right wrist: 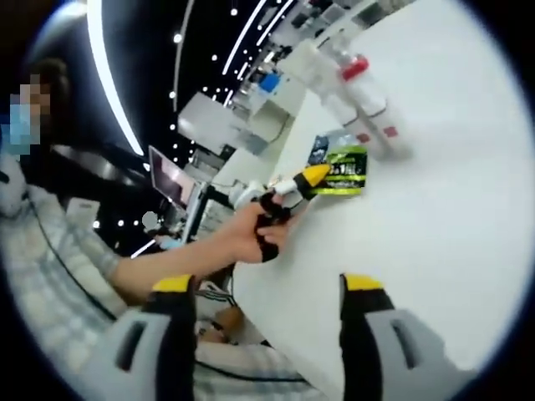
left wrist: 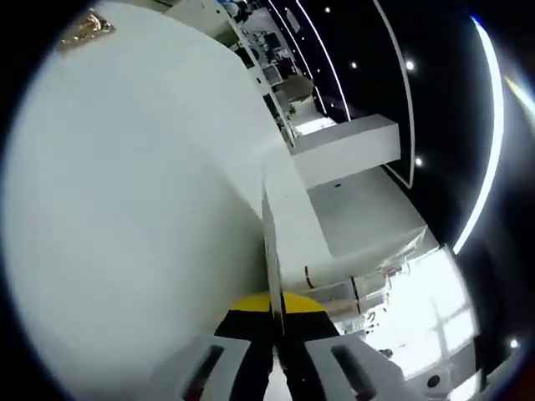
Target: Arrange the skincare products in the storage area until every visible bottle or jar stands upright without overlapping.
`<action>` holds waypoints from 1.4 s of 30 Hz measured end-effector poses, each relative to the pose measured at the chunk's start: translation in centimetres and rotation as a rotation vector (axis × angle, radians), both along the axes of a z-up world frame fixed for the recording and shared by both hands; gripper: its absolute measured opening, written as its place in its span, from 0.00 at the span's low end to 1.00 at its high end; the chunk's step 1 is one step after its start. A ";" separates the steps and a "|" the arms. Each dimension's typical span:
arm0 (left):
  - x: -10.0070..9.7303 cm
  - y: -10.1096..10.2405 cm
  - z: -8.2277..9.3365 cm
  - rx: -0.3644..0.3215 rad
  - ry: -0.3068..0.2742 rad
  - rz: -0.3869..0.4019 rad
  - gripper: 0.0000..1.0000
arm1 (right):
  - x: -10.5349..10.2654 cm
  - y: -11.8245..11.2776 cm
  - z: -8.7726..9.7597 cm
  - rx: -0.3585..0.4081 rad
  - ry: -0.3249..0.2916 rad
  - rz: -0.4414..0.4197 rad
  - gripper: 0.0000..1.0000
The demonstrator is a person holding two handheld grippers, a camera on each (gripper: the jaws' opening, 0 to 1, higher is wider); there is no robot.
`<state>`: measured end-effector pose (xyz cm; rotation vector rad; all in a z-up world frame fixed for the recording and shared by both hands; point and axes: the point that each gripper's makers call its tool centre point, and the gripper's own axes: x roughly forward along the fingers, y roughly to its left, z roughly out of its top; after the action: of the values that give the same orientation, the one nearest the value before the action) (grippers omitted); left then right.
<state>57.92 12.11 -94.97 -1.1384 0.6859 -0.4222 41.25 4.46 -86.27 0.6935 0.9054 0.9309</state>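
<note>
green pouch beside white bottles

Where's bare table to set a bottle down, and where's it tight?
Bare: the wide white table between the right gripper and the green packet, running on to the packet's right, below the bottles. Tight: the far edge, where the red-capped bottle, white bottles, packet and left gripper crowd together.

A white table spreads wide. Far off stand white counters, under ceiling light strips. A laptop sits beyond the table's left edge, near a person's checked sleeve.
</note>
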 end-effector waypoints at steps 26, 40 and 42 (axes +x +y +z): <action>-0.3 -0.4 -1.0 0.434 -0.024 -0.140 0.19 | -2.4 0.1 -0.2 -0.009 0.001 0.030 0.64; -0.9 0.7 -1.3 0.743 -0.088 -0.264 0.47 | -3.6 0.3 -0.1 -0.016 -0.020 0.039 0.64; -1.2 0.7 -1.3 0.736 -0.084 -0.279 0.47 | -3.6 0.5 -0.1 -0.014 -0.021 0.042 0.64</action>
<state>56.67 12.82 -96.25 -0.3287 0.8348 -0.3991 37.62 4.94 -86.40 0.6544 0.9102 0.9667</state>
